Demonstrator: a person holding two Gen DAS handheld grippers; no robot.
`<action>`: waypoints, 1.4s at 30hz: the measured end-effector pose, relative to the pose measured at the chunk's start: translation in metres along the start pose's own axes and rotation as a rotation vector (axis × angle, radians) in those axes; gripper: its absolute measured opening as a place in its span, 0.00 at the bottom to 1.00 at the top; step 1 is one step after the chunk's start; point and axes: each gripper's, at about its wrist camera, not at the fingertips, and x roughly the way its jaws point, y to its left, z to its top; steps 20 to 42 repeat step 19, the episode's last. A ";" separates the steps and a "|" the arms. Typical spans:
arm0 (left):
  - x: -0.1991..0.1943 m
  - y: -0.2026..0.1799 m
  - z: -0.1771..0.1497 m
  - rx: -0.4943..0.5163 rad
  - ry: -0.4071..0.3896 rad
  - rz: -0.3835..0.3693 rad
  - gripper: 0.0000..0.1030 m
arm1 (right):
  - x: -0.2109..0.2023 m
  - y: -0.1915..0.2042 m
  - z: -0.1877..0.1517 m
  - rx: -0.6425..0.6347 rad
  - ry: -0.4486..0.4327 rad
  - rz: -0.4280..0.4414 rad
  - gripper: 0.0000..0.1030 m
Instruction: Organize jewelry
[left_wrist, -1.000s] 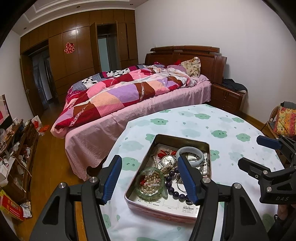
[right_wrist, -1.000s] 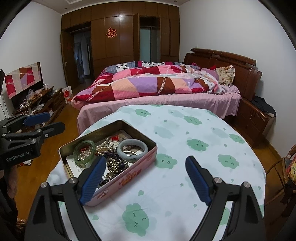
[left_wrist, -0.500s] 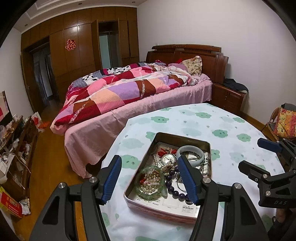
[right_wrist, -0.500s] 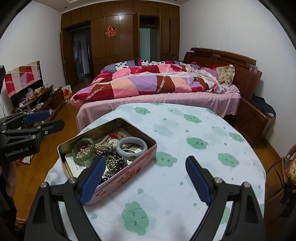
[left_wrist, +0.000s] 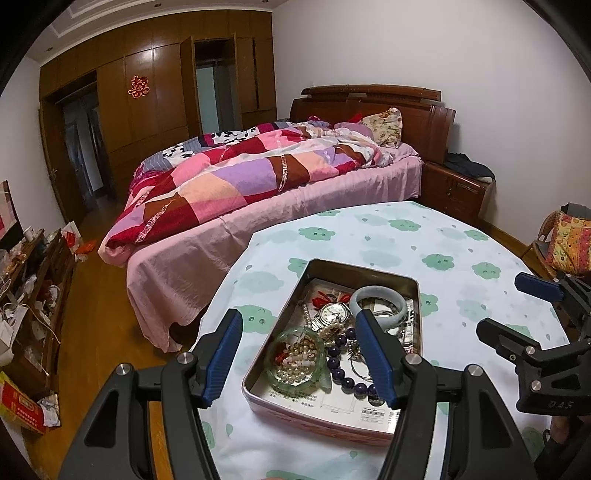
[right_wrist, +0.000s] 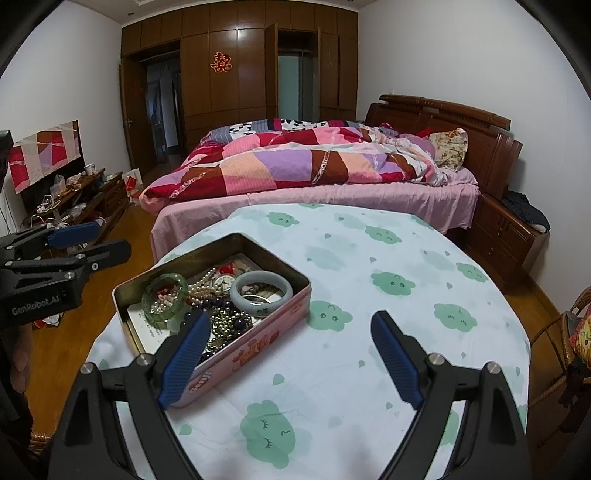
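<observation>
I'm looking down at the open pink rectangular metal tin (right_wrist: 255, 343), sitting on the near-left part of the round table with the white cloth printed with green clouds (right_wrist: 388, 332). Inside, on a printed paper liner, it's a tangle: a translucent green glass bangle (left_wrist: 295, 358) at the near left, with small pearl beads heaped in its ring; a pale grey-green jade bangle (left_wrist: 380, 299) toward the far right corner; a silver wristwatch (left_wrist: 334, 314) between them; a strand of dark purple round beads (left_wrist: 345, 376) curling along the near right side; something red at the far end that I can't make out.

My left gripper (left_wrist: 299, 354) hangs over the tin's near end, jaws opening, blue ribbed pads spread around the green bangle and pearls without pressing anything. My right gripper (right_wrist: 288, 358) is spread wide, nothing between the pads but cloth; its left pad overlaps the tin's near corner in view, and I can't tell if it touches.

The cloth to the right of the tin and beyond it is bare. The table's left edge drops off just beside the tin, with wooden floor below and a bed with a patchwork quilt (right_wrist: 303, 166) beyond the far edge.
</observation>
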 end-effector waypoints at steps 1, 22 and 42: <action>0.000 0.000 0.000 0.001 -0.002 0.004 0.71 | 0.000 0.000 -0.001 0.001 0.000 -0.001 0.88; 0.000 -0.004 -0.004 0.028 -0.026 0.025 0.73 | 0.002 -0.007 -0.006 0.003 0.009 -0.007 0.88; 0.000 -0.004 -0.004 0.028 -0.026 0.025 0.73 | 0.002 -0.007 -0.006 0.003 0.009 -0.007 0.88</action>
